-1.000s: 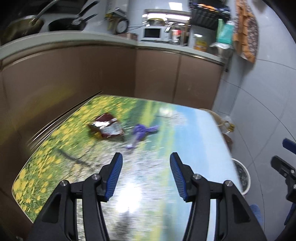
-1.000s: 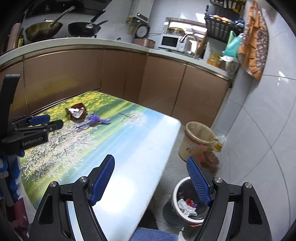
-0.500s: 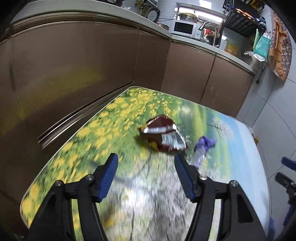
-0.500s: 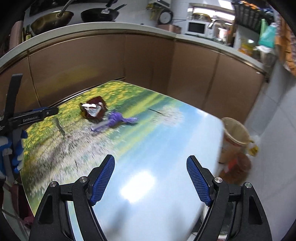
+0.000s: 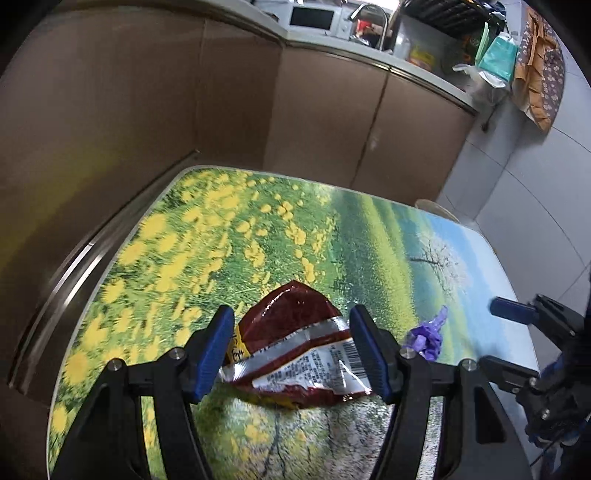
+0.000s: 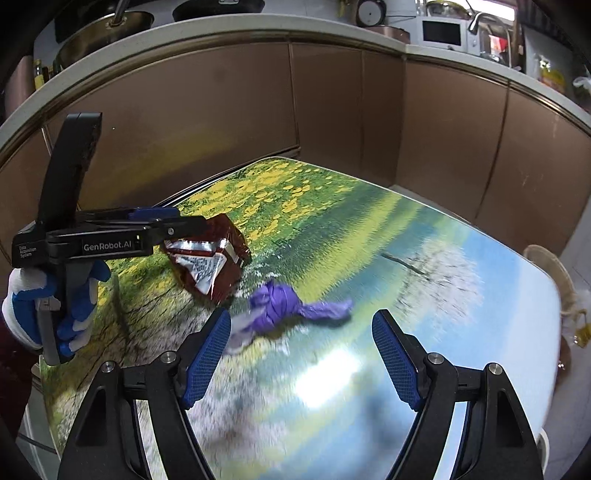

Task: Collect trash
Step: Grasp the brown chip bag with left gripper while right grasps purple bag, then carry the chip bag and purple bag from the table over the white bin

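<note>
A crumpled dark red snack wrapper (image 5: pixel 295 350) with a silver inside lies on the picture-printed table (image 5: pixel 229 236). My left gripper (image 5: pixel 291 314) is open and straddles it, one blue pad on either side, neither visibly pressing. To its right lies a knotted purple glove (image 5: pixel 426 338). In the right wrist view my right gripper (image 6: pixel 301 321) stands wide open just short of the purple glove (image 6: pixel 280 302), nothing between its pads. There the left gripper (image 6: pixel 188 219) hovers over the wrapper (image 6: pixel 210 258), held by a gloved hand (image 6: pixel 55 306).
Brown cabinet fronts (image 6: pixel 332 110) curve closely around the table's far and left sides. A beige basket (image 6: pixel 546 266) stands on the floor past the table's right corner. Pans, a microwave (image 5: pixel 314 18) and bags sit up on the counter.
Both grippers have swept forward and down over the table. The left jaws stand wider and now flank the wrapper. The right gripper has come up close to the purple glove.
</note>
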Demonstrator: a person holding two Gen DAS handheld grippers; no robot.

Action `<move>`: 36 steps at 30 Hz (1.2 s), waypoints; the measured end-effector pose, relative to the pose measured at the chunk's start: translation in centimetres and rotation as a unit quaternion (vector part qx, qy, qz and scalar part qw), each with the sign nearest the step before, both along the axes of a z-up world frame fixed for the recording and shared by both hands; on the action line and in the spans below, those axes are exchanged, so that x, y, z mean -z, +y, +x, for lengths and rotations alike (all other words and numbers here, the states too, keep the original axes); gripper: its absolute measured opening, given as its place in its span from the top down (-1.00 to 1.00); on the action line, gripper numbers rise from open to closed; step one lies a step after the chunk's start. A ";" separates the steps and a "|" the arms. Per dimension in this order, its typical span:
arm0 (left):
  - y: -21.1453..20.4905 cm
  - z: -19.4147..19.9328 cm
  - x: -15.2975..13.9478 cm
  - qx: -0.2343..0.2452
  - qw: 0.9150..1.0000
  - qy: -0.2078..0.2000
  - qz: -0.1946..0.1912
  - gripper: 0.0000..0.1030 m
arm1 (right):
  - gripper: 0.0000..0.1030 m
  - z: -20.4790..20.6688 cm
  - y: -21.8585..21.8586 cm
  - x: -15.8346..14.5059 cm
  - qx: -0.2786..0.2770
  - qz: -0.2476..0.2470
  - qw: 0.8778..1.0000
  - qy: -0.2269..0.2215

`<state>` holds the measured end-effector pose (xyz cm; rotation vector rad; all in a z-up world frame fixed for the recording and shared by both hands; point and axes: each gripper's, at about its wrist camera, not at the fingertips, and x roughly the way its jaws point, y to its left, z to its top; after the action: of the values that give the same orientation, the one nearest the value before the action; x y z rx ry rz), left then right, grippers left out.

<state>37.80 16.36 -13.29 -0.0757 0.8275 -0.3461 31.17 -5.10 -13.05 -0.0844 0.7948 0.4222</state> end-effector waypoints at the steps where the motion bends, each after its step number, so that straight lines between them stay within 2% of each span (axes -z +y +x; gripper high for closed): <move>1: 0.2 0.4 0.3 0.003 1.000 0.004 -0.003 -0.22 | -0.51 0.6 0.3 0.3 -0.004 0.002 1.000 0.001; 6: 0.5 1.3 1.7 0.024 0.999 0.022 -0.011 -0.22 | -0.35 2.2 1.9 1.4 -0.019 -0.002 1.000 0.001; 14: -1.2 0.2 3.4 0.043 0.998 0.029 0.019 -0.19 | 0.02 2.6 2.4 3.5 -0.034 -0.009 0.999 0.027; 16: -1.4 0.0 3.4 0.044 0.998 0.030 0.016 0.00 | 0.30 2.2 2.7 3.6 -0.041 -0.013 0.999 0.026; 17: -1.4 -0.1 3.4 0.043 0.998 0.032 0.013 0.03 | 0.35 2.0 2.8 3.6 -0.044 -0.015 0.999 0.025; 19: -1.4 -0.3 3.4 0.042 0.998 0.034 0.010 0.28 | 0.41 1.6 2.9 3.7 -0.048 -0.017 0.998 0.025; 22: -1.4 -0.8 3.2 0.035 0.999 0.035 0.002 0.53 | 0.49 1.0 2.6 3.9 -0.050 -0.009 0.998 0.031; 25: -1.4 -1.8 2.9 0.021 0.999 0.035 -0.011 0.69 | 0.57 0.0 1.9 4.0 -0.047 0.000 0.998 0.038; 33: -1.0 -6.7 1.1 -0.015 0.999 0.019 -0.024 0.79 | 0.63 -3.7 -0.1 3.5 -0.031 0.015 0.998 0.049; 36: -1.3 -9.3 0.0 -0.019 1.000 0.007 -0.010 0.79 | 0.63 -5.8 -1.0 3.0 -0.025 0.022 0.998 0.047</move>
<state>28.50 15.01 -13.33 -0.1122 0.8349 -0.3193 25.35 -6.06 -16.01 -0.0433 0.8775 0.4937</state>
